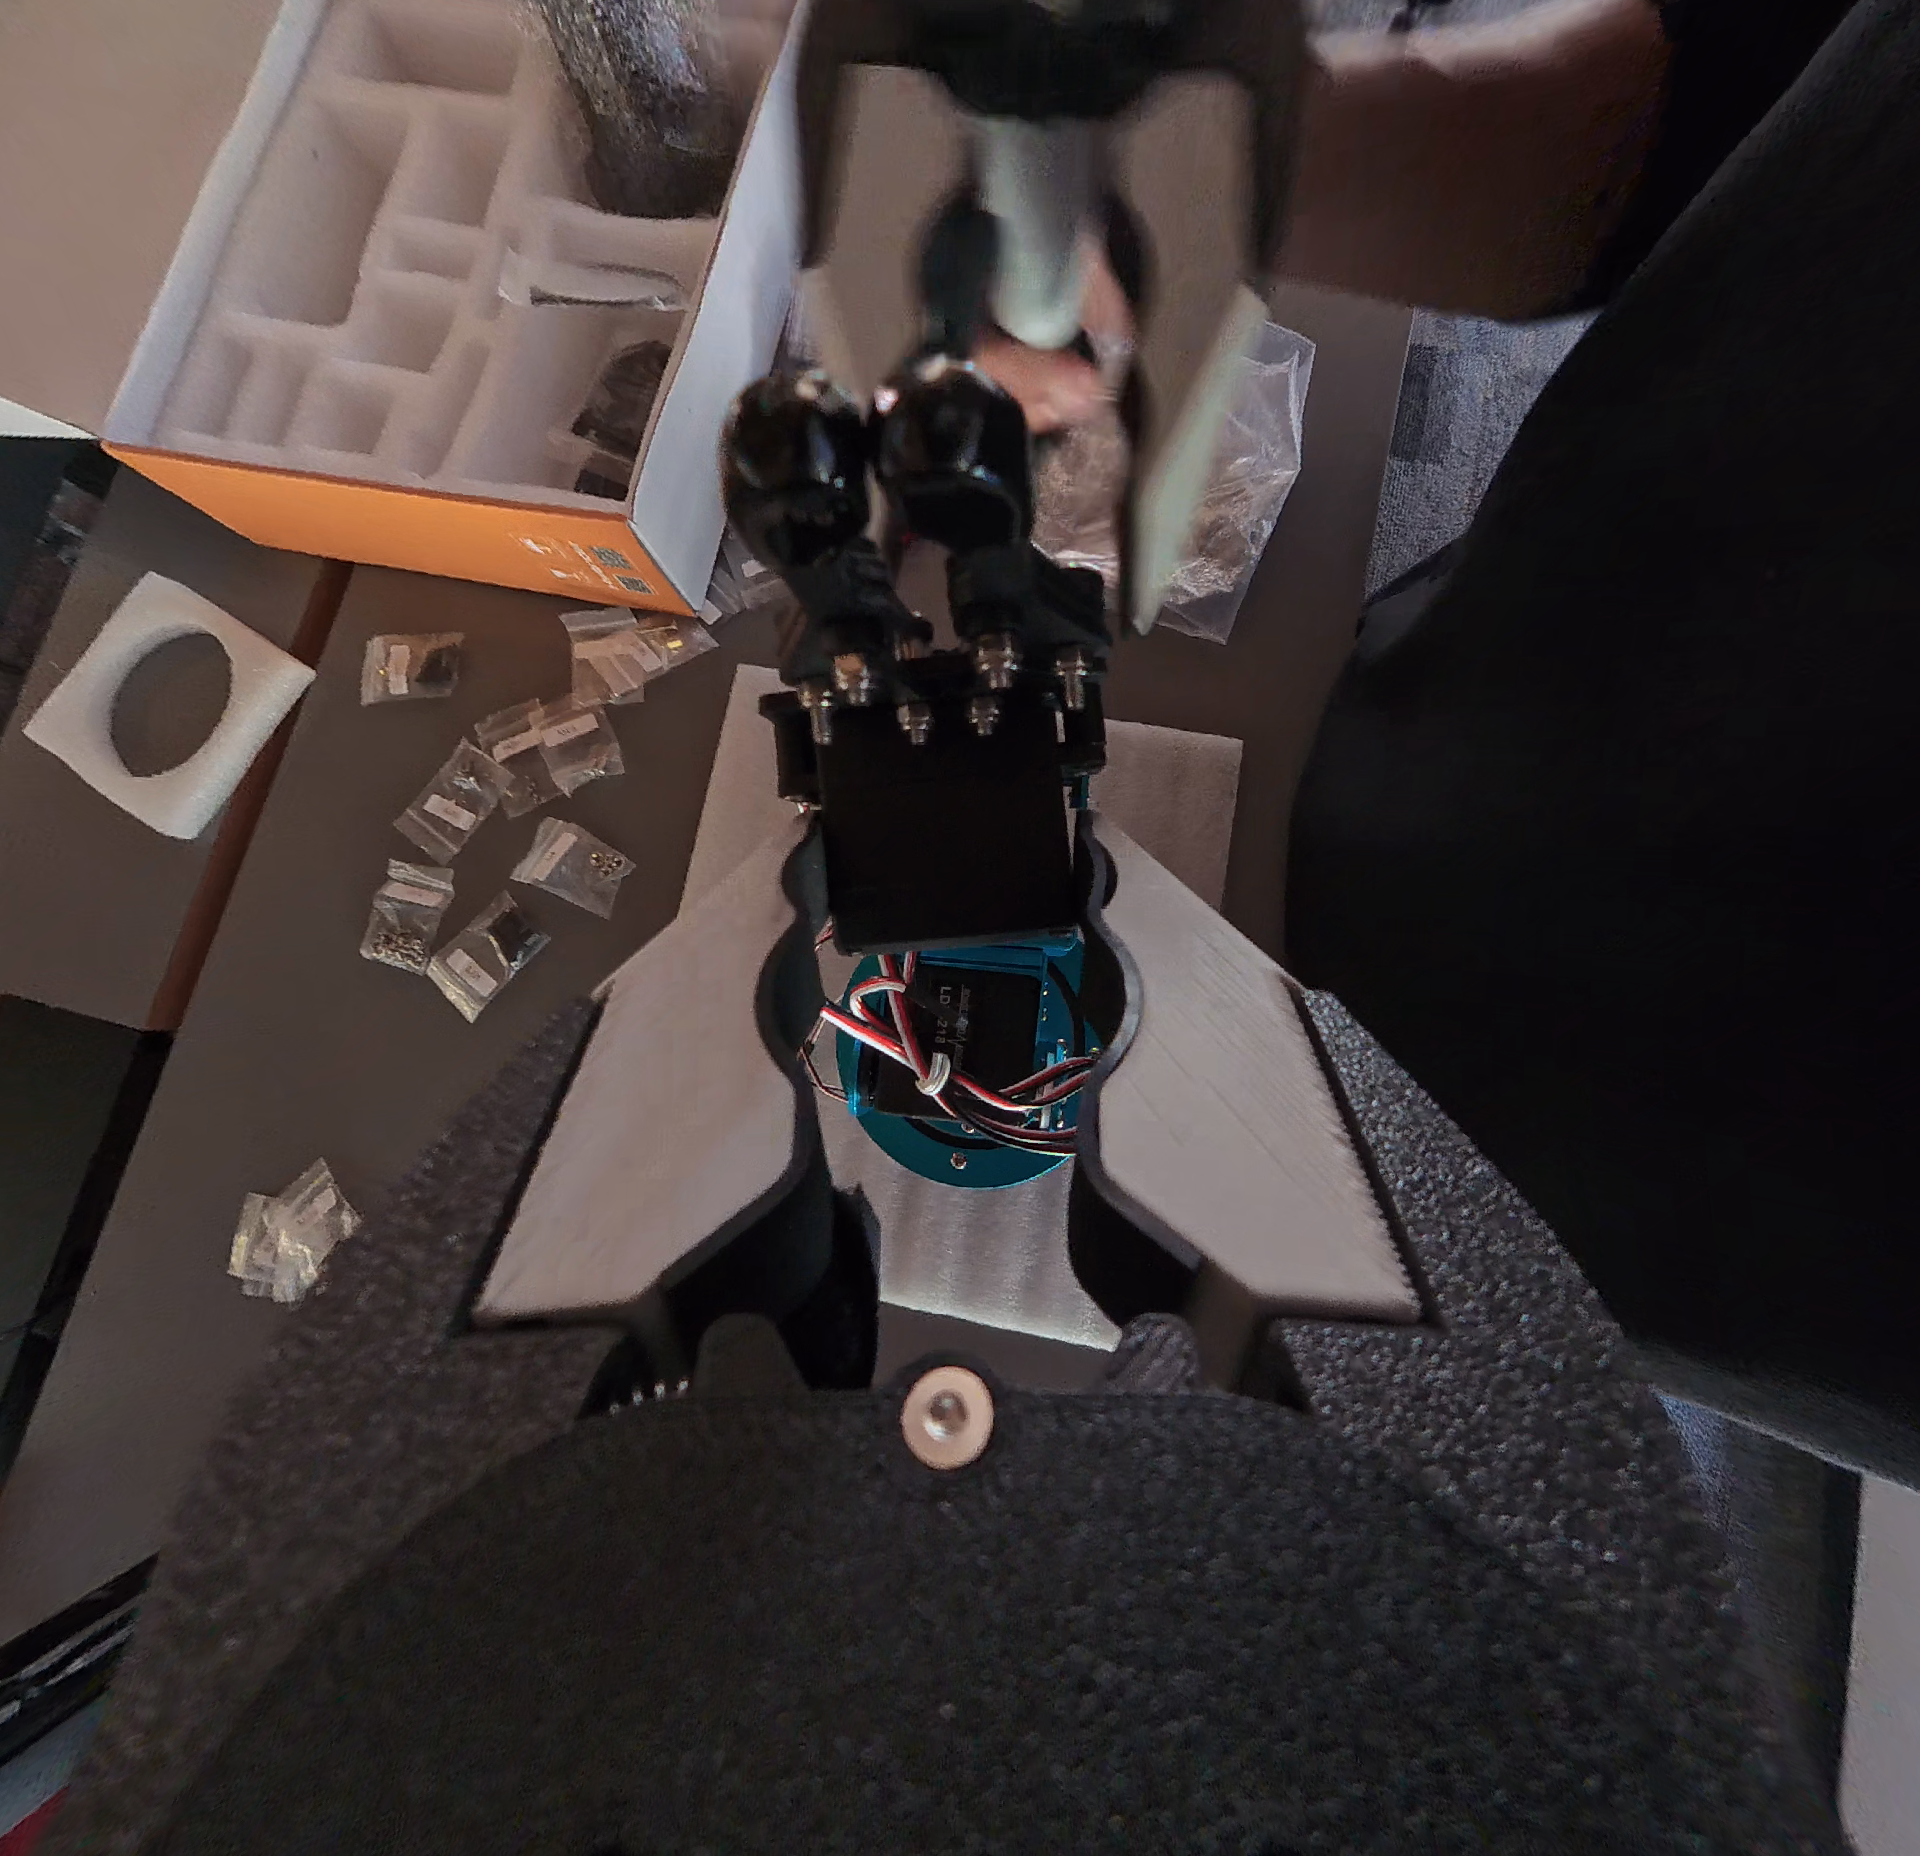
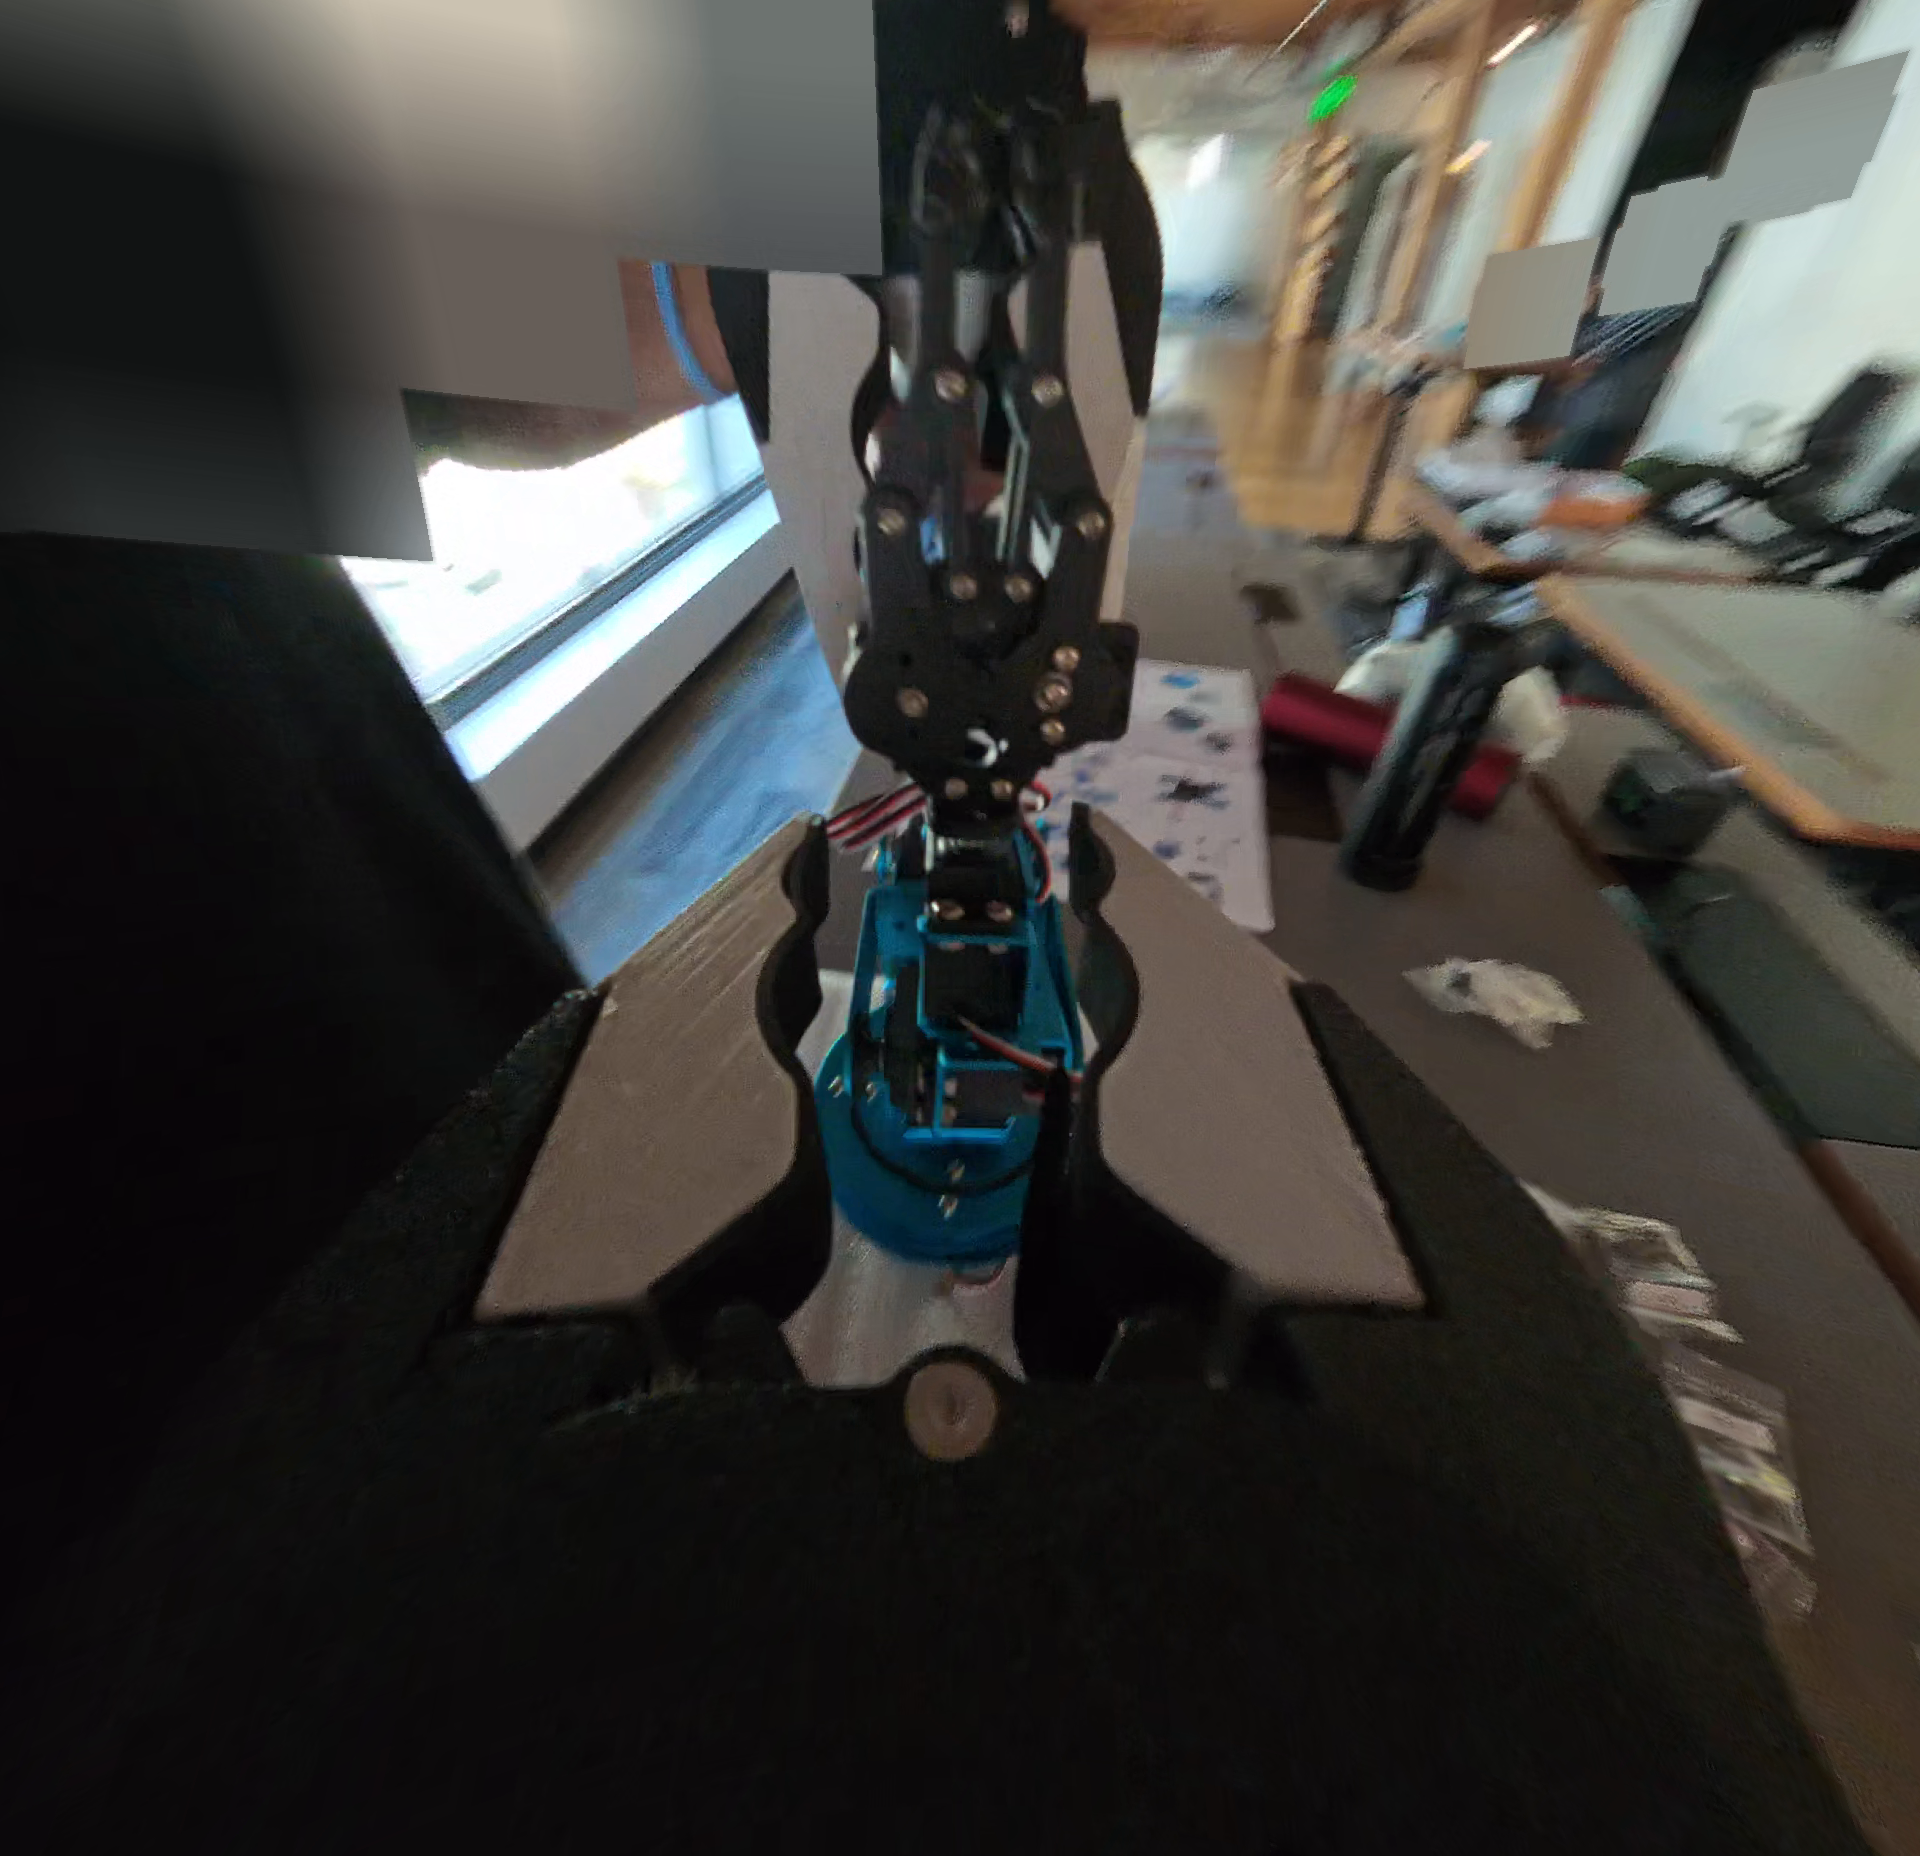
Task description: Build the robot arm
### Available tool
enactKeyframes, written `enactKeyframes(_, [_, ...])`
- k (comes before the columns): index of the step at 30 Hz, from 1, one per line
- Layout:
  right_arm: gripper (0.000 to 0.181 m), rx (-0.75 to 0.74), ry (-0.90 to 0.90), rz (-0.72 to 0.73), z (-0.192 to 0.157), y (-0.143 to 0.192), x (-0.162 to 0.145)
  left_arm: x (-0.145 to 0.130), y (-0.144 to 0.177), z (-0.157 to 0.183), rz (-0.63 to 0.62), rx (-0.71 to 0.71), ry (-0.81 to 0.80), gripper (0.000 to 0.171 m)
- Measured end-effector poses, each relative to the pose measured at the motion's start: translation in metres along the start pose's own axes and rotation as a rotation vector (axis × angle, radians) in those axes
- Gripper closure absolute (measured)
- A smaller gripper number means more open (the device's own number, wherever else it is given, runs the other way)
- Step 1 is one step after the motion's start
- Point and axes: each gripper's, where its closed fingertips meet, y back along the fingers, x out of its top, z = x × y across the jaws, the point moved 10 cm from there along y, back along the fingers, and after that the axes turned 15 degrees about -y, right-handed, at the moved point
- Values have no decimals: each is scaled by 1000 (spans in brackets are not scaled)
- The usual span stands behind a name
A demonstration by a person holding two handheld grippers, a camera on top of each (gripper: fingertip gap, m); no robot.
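I see the worktop (image 1: 343, 1079) carrying an open orange box (image 1: 436, 528) with white foam and, nearer me, scattered small parts bags (image 1: 488, 871). Both grippers clamp one small robot arm assembly (image 2: 982, 663): the left gripper (image 1: 945, 850) on its black bracket, the right gripper (image 2: 951, 975) on its blue base. Risk: opposing pulls could twist the assembly, or snag the loose servo wires (image 1: 935, 1068).

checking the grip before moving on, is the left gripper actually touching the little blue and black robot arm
Touching. In the left wrist view the left gripper has its fingers pressed against both sides of the robot arm's black bracket, no gap showing at either edge.
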Motion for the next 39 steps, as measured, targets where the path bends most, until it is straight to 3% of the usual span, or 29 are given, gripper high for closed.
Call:
enactKeyframes(5, [132, -288, 81, 197, -35, -21, -28, 5, -3, -1, -27, -9, -13, 125])
enactKeyframes(10, [133, -384, 133, 231, -43, -28, -33, 8, -4, -1, -52, -16, -24, 125])
enactKeyframes(12, [142, -381, 152, 272, -47, -23, -32, 9, -4, -1, -58, -13, -28, 124])
enactKeyframes(16, [137, -390, 145, 238, -45, -24, -35, 11, -5, 0, -69, -5, -32, 125])
enactKeyframes(20, [136, -337, 150, 222, -47, -24, -35, 14, -4, 2, -93, -7, -51, 125])
enactKeyframes(24, [138, -227, 42, 229, -33, -12, -32, 16, -6, 2, -115, -2, -55, 124])
enactKeyframes(29, [128, -117, -70, 92, -6, -9, -34, 16, -6, 0, -131, -4, -47, 124])
enactKeyframes(33, [156, -46, -43, 117, 1, -12, -25, 21, -8, -2, -152, -17, -54, 124])
enactKeyframes(39, [160, -48, -23, 143, 1, -2, -21, 27, -11, -2, -206, -24, -68, 124])
